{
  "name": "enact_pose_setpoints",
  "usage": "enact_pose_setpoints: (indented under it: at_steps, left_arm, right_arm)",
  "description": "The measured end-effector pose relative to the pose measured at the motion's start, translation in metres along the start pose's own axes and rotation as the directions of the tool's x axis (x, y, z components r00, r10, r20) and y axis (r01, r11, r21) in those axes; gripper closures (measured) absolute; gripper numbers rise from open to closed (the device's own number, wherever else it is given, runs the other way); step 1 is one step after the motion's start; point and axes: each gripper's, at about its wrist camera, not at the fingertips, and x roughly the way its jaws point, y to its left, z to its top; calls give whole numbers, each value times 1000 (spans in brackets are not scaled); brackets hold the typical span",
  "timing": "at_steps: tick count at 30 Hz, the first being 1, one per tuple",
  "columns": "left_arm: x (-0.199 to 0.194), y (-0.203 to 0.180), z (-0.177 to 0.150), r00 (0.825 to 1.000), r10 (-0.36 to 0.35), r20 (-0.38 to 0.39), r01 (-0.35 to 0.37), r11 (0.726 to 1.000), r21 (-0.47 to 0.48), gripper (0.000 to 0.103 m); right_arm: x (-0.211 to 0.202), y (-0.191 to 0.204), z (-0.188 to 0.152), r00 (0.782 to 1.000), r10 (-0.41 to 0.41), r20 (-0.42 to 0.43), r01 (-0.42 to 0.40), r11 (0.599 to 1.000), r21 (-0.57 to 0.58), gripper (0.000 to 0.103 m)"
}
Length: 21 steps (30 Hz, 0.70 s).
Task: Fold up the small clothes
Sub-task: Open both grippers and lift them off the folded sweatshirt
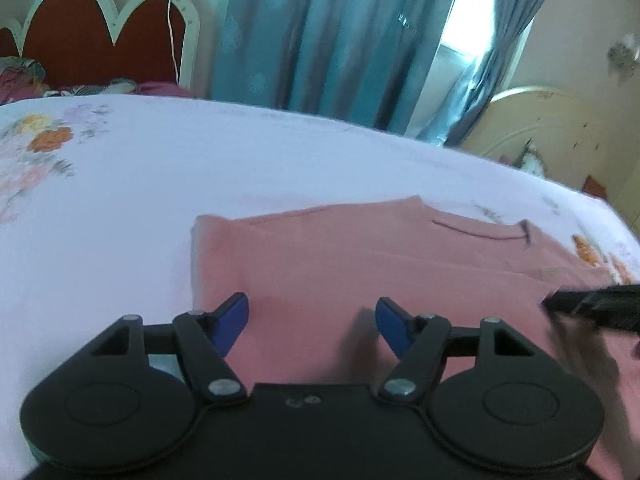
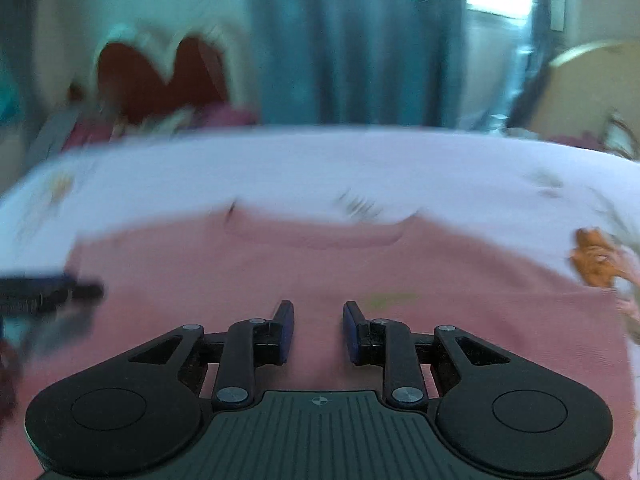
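Observation:
A pink garment lies flat on the white floral bedsheet, partly folded, neckline toward the far side. My left gripper is open and empty, low over the garment's near left part. My right gripper is open with a narrower gap, empty, over the garment near its middle. The right gripper's tip shows at the right edge of the left wrist view; the left gripper's tip shows blurred at the left of the right wrist view.
A red and white scalloped headboard with pillows stands at the far left. Teal curtains hang behind the bed. A cream cabinet stands at the far right. The sheet's edge carries orange flower prints.

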Motion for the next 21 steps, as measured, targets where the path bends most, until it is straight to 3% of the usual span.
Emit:
enact_pose_setpoints:
  at_steps: [2,4,8,11,14,16,18,20,21]
  left_arm:
    - [-18,4,-13,1000,10,10,-10,1000,15,34]
    - [-31,7,-28,999,46,9,-47,996,76,32]
    - [-62,3,-40,993,89,82,-93,995,45,37]
    - [-82,-17,-38,986,74,152,-83,995,55,32]
    - [-70,-39,-43,995,20,96,-32,992,121,33]
    - [-63,-39,-48,999,18,46,-25,989,147,35]
    - [-61,-28,-56,1000,22,-4,-21,990,140,35]
    - [-71,-19,-64,1000,10,8,-11,988,156,35]
    - [-73,-18,-65,1000,6,6,-7,987,162,35]
  right_arm:
    - [-14,-11,-18,998,-57,27,58,998,-12,78]
    - [-32,-37,-35,996,-77,51,73,995,72,78]
    - [-56,-52,-38,990,-116,83,93,968,234,78]
    - [-67,-27,-29,992,-36,125,9,978,209,78]
    - [-60,3,-36,995,39,91,-48,993,107,78]
    - [-59,9,-45,997,24,69,-29,997,65,78]
    - [-67,-9,-55,997,-32,73,23,992,125,78]
    - [-68,-38,-68,992,-125,17,119,972,201,78]
    - [-70,-50,-72,996,-89,15,83,968,236,78]
